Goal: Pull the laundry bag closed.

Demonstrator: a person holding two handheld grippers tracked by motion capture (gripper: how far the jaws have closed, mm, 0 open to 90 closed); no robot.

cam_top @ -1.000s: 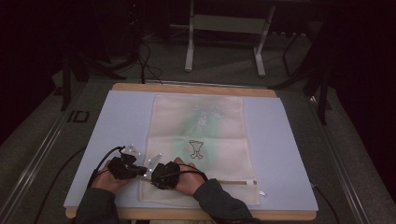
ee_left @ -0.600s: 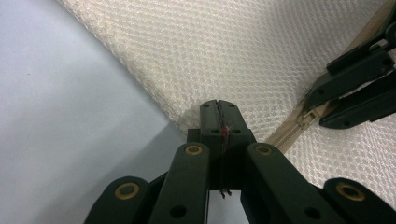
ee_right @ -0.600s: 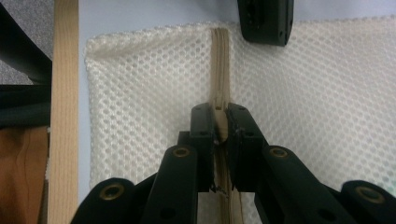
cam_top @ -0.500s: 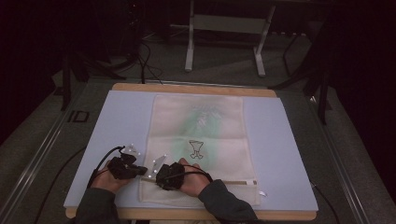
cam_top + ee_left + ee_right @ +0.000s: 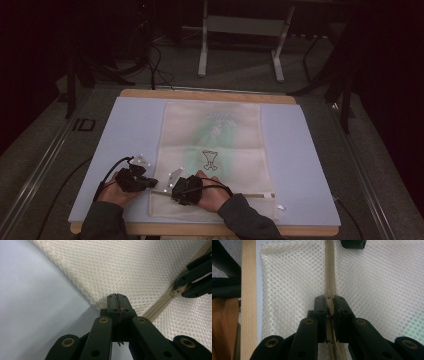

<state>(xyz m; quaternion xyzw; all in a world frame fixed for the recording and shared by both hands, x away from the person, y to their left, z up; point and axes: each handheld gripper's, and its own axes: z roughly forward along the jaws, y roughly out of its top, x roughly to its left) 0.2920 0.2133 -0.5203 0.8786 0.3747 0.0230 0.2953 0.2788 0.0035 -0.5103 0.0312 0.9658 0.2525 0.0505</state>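
Nothing much had shifted in the last second: the left gripper [image 5: 117, 298] stayed pinched on the cream mesh laundry bag's [image 5: 215, 150] corner on the pale-blue surface [image 5: 135, 125], the right gripper [image 5: 329, 302] clamped on its beige zipper pull [image 5: 329, 305], apparently poised to slide.

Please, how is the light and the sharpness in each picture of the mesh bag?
High view: dim and soft, dark room behind, mesh bag pale and without detail. Left gripper view: bright, even light, mesh sharp, left gripper slightly soft. Right gripper view: crisp mesh around the zipper, no glare, bottom edge blurred.
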